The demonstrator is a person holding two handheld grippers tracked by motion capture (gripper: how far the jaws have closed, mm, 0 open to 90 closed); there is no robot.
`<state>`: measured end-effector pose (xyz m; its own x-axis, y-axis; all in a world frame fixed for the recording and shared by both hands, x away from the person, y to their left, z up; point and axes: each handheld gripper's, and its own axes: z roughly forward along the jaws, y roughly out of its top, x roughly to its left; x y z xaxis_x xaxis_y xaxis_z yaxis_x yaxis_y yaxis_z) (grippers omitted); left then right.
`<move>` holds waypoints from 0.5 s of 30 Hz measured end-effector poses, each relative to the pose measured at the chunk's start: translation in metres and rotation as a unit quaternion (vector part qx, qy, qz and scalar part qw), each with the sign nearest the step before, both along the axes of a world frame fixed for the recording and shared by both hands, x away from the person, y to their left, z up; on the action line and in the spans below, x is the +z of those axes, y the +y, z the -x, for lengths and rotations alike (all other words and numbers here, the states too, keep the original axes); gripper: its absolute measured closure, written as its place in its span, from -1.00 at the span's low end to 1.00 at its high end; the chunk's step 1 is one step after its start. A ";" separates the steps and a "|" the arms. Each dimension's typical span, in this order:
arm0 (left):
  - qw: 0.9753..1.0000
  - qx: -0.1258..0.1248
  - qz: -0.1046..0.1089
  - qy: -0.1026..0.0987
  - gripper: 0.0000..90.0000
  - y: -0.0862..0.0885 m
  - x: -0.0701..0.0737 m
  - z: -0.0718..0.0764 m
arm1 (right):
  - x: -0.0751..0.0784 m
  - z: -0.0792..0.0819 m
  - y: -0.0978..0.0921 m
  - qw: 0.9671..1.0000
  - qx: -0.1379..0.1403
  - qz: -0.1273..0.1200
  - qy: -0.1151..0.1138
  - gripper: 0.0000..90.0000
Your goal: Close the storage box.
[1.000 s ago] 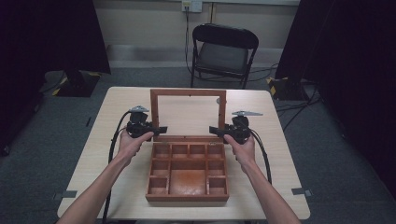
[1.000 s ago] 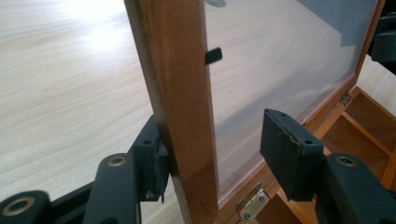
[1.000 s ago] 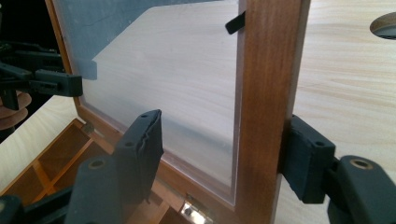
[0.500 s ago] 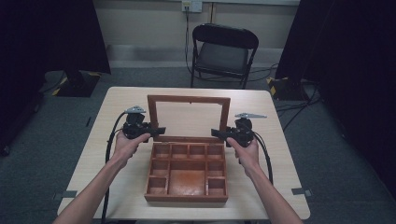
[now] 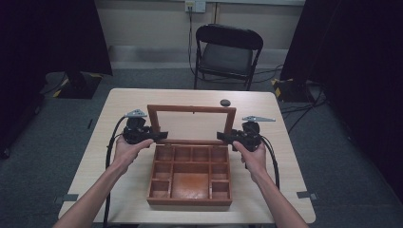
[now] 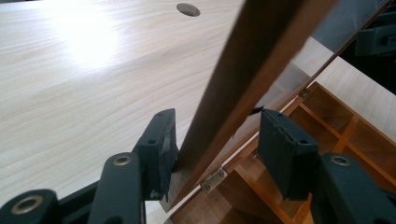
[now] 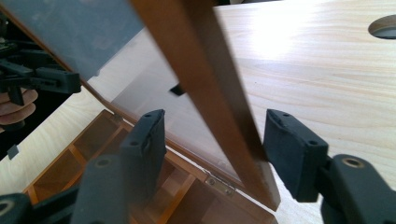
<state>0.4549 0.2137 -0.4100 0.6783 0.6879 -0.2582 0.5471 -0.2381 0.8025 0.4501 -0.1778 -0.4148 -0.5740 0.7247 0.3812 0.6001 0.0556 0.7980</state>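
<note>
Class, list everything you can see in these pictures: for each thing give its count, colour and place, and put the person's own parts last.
Table: one, pale wood, centre of the room.
Wooden box: one, reddish brown, open, compartments empty, near edge of the table.
Lid: one, brown frame with clear pane, raised behind the box, hinged at its rear.
Hinges: two seen, brass, one at each rear corner.
Hole: one, dark, round, in the tabletop behind the lid.
Folding chair: one, black, beyond the table.
Left gripper: one, black, jaws astride the lid's left side rail.
Right gripper: one, black, jaws astride the right side rail.
Forearms: two, bare, entering from the bottom.
</note>
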 end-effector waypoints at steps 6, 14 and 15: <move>1.000 0.005 0.005 -0.015 0.07 0.003 0.005 0.009 | 0.002 0.008 -0.002 1.000 -0.005 0.008 -0.001 -0.05; 0.999 0.015 -0.007 -0.035 0.04 0.000 0.005 0.020 | 0.001 0.013 -0.004 1.000 -0.009 0.013 0.007 -0.03; 0.999 0.011 -0.011 -0.035 0.06 0.001 0.005 0.020 | 0.001 0.015 -0.004 1.000 -0.008 0.016 0.006 -0.03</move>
<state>0.4348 0.2148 -0.4047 0.6790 0.7077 -0.1952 0.4943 -0.2441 0.8343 0.4355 -0.1813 -0.4133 -0.5569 0.7462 0.3648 0.6109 0.0705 0.7886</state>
